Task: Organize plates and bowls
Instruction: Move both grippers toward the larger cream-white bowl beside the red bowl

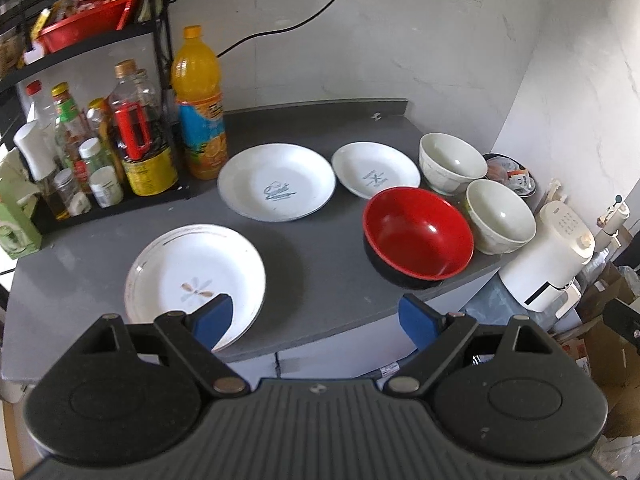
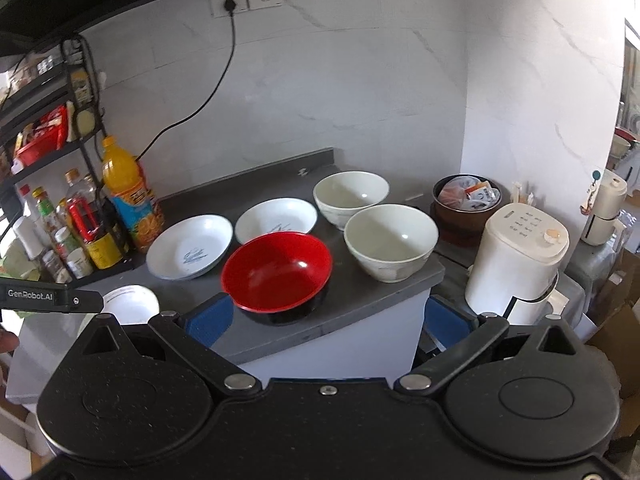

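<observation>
On the grey counter (image 1: 320, 264) lie three white plates: a flower-patterned one (image 1: 192, 272) at the front left, a script-logo one (image 1: 276, 182) behind it, and a smaller one (image 1: 374, 174) further right. A red bowl (image 1: 418, 232) sits at the counter's right edge, with two white bowls (image 1: 452, 160) (image 1: 500, 216) beside it. My left gripper (image 1: 316, 318) is open, its left pad over the flower plate's near rim. My right gripper (image 2: 328, 320) is open too, hanging in front of the red bowl (image 2: 278, 270). The white bowls (image 2: 352, 196) (image 2: 390, 242) stand right of it.
A black rack with bottles and jars (image 1: 92, 140) and an orange juice bottle (image 1: 200, 108) fill the back left. A white appliance (image 2: 520, 256) and a brown container (image 2: 468, 204) stand on a lower surface to the right. A black cable (image 2: 208, 92) hangs from the wall socket.
</observation>
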A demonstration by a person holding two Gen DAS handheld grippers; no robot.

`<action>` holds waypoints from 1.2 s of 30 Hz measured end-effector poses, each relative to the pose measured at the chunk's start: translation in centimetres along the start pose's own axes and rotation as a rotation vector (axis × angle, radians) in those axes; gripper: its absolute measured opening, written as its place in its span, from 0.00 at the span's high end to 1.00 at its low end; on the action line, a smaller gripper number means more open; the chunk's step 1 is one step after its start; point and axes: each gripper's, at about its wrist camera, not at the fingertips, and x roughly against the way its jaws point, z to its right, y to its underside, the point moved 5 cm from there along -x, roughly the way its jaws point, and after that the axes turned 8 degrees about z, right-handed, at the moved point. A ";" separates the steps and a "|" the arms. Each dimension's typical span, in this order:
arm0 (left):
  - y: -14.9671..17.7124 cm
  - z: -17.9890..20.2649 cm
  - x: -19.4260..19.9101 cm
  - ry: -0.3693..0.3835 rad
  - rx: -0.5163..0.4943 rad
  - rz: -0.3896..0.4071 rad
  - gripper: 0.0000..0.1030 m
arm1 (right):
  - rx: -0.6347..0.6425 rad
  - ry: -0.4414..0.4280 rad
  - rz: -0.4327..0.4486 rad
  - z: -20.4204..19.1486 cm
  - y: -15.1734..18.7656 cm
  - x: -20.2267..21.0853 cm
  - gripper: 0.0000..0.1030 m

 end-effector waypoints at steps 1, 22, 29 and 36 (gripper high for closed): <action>-0.3 0.3 -0.4 0.008 -0.003 0.000 0.14 | -0.005 0.001 0.000 0.2 -0.1 -0.2 0.01; -9.3 8.4 -13.4 0.307 -0.203 -0.014 0.16 | -0.152 0.147 -0.047 1.3 -2.2 -12.4 0.29; -11.1 11.9 -16.5 0.342 -0.259 -0.030 0.17 | -0.178 0.195 -0.066 3.5 -2.5 -14.7 0.30; -10.7 16.0 -19.6 0.344 -0.273 -0.067 0.31 | -0.167 0.178 -0.129 6.8 -1.8 -18.2 0.46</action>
